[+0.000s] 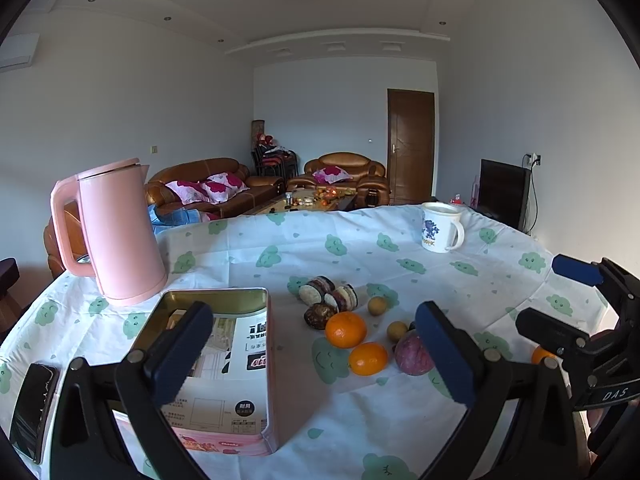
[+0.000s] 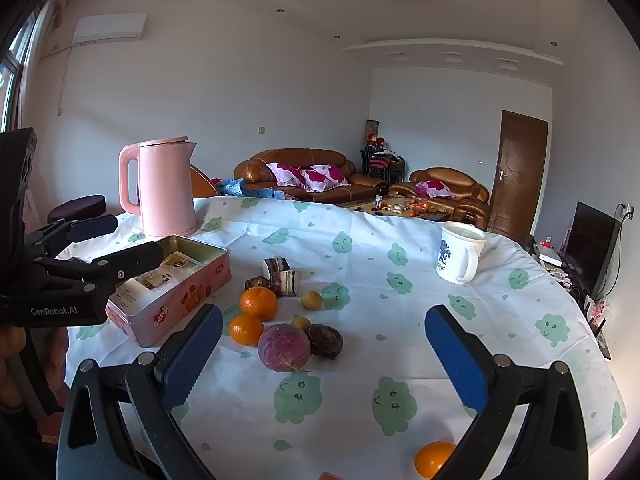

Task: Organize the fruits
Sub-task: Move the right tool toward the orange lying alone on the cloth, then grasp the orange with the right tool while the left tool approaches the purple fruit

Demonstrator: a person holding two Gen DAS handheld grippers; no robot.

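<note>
Above the table both tools hang wide and empty, the left tool [image 1: 316, 354] over the tin [image 1: 224, 360], the right tool [image 2: 324, 354] near the fruits [image 2: 280, 328]. A clumsy nudge could roll the stray orange [image 2: 434, 458] off the edge.

Glossy dimpled oranges [image 2: 258, 303] lie at eleven o'clock on the matt white cloud-printed tablecloth [image 2: 360, 360]; the pink tin box [image 1: 224, 360] gleams metallic inside.

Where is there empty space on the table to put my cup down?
Bare cloth lies between the fruit pile and the white mug, and in front, between the purple fruit and the lone orange. It is crowded where the fruits bunch beside the pink tin and the pink kettle.
</note>
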